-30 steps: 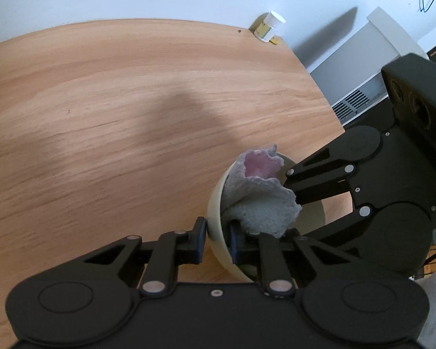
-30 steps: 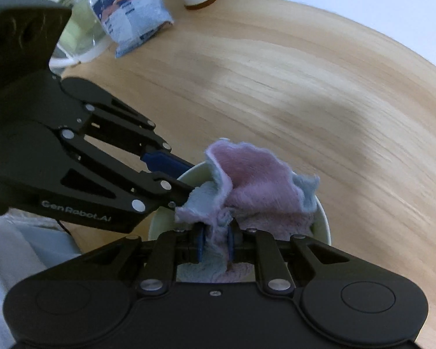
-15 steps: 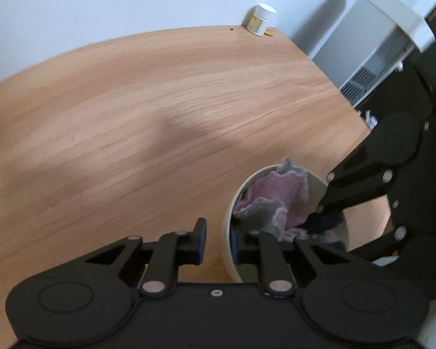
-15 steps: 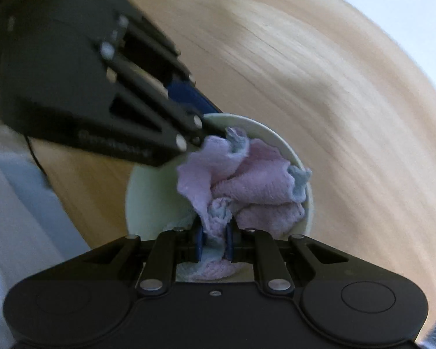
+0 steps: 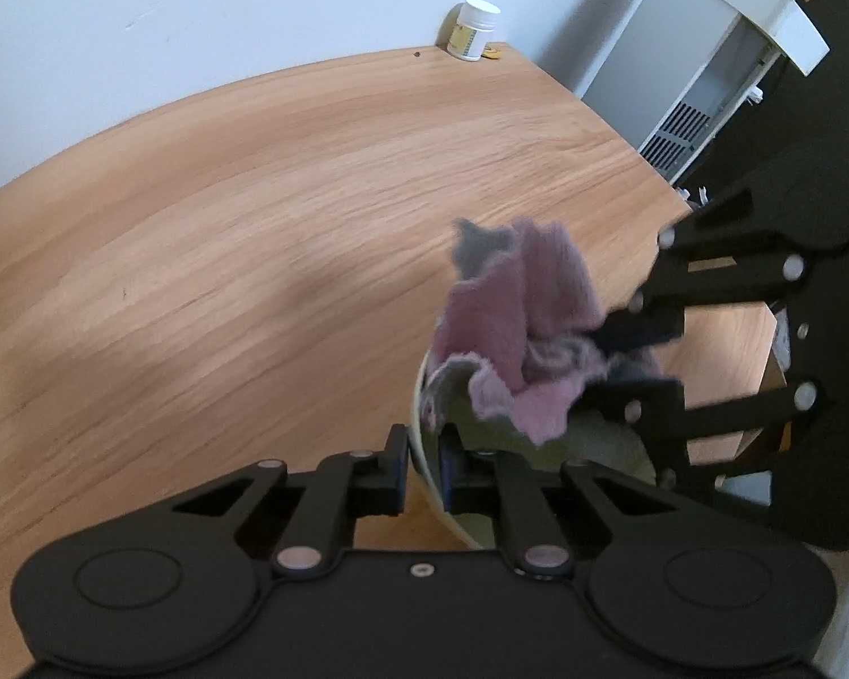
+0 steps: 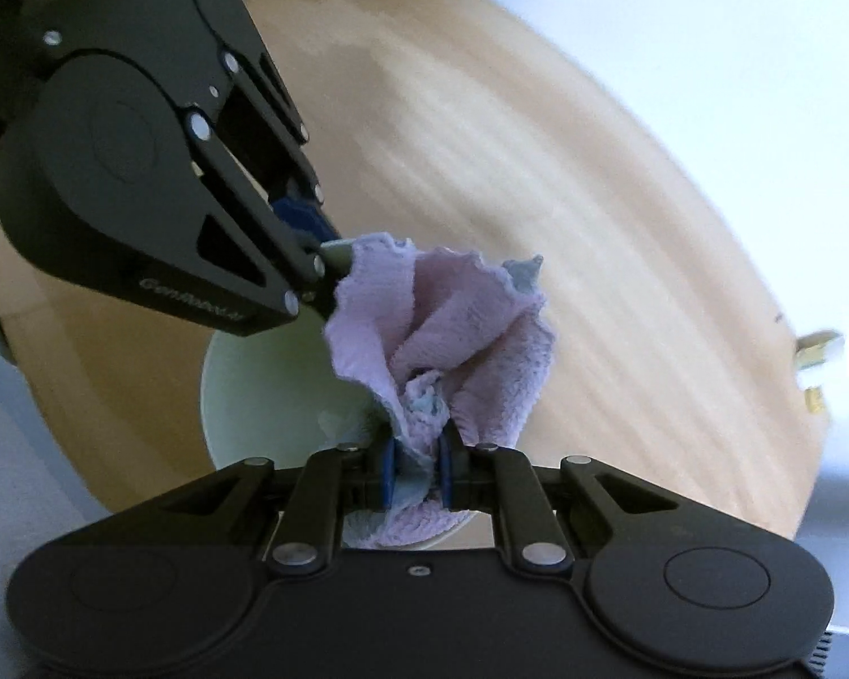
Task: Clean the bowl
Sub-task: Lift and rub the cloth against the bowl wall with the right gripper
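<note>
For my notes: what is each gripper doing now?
Left gripper: closed on the bowl rim.
Right gripper: closed on the cloth.

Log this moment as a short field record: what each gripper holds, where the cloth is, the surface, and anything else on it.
left gripper: shut on the rim of the bowl, one finger inside, one outside
right gripper: shut on the cloth, pinched low in a bunch
cloth position: mostly above the bowl rim, upper folds flared open
bowl interior: pale, partly visible; cleanliness cannot be judged
surface: wooden table
other items: small white-capped jar at the far table edge by the wall
</note>
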The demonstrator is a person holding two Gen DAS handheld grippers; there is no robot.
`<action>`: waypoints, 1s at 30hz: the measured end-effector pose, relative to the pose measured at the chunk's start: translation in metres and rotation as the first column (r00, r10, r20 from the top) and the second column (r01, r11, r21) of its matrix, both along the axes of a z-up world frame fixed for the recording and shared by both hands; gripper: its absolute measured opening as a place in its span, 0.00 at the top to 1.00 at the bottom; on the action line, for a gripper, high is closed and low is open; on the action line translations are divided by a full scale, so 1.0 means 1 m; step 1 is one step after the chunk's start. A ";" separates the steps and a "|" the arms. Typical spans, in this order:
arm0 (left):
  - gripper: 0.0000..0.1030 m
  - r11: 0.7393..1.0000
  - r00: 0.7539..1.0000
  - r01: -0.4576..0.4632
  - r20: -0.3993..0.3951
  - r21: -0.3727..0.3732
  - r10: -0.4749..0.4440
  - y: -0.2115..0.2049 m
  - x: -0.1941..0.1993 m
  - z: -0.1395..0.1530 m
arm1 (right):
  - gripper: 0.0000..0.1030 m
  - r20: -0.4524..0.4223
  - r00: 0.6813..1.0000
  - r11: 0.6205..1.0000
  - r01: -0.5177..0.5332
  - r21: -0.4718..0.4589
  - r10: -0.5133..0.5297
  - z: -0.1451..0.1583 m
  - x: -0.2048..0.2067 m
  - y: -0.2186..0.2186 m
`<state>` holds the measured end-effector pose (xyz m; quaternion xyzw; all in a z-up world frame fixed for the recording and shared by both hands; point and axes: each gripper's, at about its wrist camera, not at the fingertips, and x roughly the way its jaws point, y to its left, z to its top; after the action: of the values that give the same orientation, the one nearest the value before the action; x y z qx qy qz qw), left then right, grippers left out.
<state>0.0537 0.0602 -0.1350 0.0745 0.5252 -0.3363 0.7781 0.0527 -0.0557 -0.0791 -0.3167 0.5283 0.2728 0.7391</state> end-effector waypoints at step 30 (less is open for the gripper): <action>0.85 0.999 0.999 0.038 0.009 -0.015 -0.038 0.003 0.000 0.001 | 0.85 0.035 0.973 0.969 -0.229 0.093 0.226 -0.036 0.014 0.028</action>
<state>0.0541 0.0630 -0.1338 0.0800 0.5177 -0.3547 0.7745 0.0670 -0.0279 -0.1149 -0.3423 0.4655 0.3772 0.7238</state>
